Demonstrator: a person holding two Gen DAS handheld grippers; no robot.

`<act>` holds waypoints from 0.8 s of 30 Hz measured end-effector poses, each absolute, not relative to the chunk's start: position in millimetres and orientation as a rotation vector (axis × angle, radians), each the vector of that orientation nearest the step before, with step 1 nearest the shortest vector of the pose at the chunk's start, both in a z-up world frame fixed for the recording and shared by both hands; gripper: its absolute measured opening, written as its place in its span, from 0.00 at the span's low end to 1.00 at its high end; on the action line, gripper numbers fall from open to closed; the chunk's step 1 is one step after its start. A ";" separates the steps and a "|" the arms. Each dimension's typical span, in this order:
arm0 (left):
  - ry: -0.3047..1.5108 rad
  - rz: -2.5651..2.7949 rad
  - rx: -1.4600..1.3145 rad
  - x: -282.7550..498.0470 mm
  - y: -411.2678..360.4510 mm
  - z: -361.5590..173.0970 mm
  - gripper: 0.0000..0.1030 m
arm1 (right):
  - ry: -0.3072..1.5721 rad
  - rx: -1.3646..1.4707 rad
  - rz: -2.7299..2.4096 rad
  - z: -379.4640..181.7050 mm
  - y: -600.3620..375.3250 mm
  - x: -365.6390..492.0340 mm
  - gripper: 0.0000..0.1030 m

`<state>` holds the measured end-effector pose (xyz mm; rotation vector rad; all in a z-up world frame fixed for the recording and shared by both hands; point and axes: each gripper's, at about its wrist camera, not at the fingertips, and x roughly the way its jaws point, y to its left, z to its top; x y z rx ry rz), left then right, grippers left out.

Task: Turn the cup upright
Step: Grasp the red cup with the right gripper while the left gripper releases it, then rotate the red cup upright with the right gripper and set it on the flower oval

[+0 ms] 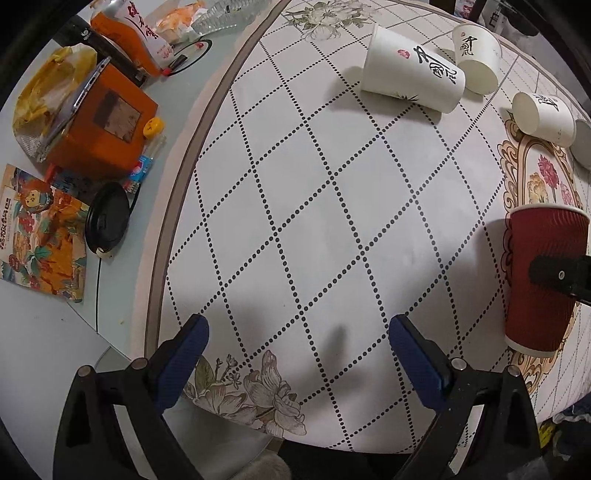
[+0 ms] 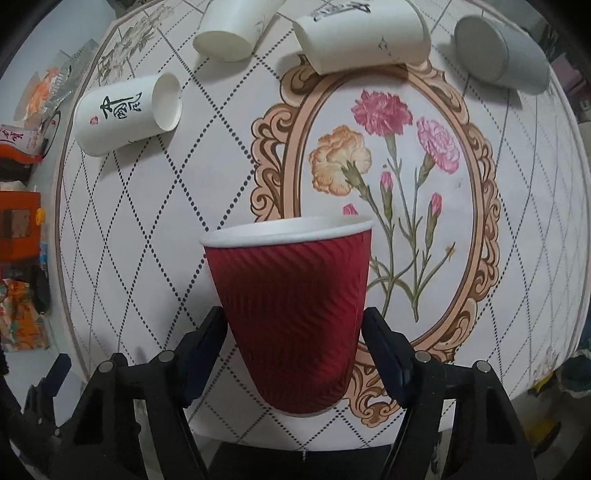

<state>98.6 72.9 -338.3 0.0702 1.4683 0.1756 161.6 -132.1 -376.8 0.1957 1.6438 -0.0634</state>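
A dark red ribbed paper cup (image 2: 291,314) with a white rim stands mouth-up between the fingers of my right gripper (image 2: 293,343), which is shut on it low over the patterned tablecloth (image 2: 184,221). The same cup (image 1: 543,277) shows at the right edge of the left wrist view, with a black finger (image 1: 554,275) of the right gripper across it. My left gripper (image 1: 299,362) is open and empty above the near edge of the cloth, well left of the cup.
Three white paper cups with black calligraphy (image 2: 125,114) (image 2: 236,29) (image 2: 362,37) and a grey cup (image 2: 498,55) lie on their sides at the far side of the round table. Left of the cloth are an orange box (image 1: 99,122), a black lid (image 1: 107,218), a booklet (image 1: 40,232) and bags.
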 end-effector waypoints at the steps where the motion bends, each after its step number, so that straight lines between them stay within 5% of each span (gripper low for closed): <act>1: 1.468 0.173 0.066 99.6 73.5 -339.0 0.97 | 1.645 0.194 -0.063 -377.0 -131.9 161.8 0.74; 11: 1.457 0.109 -0.051 115.4 80.4 -339.8 1.00 | 1.591 0.343 -0.052 -362.6 -156.2 163.0 0.73; 24: 1.420 0.104 0.098 157.3 48.9 -343.4 1.00 | 1.086 0.251 -0.152 -316.3 -169.7 188.1 0.73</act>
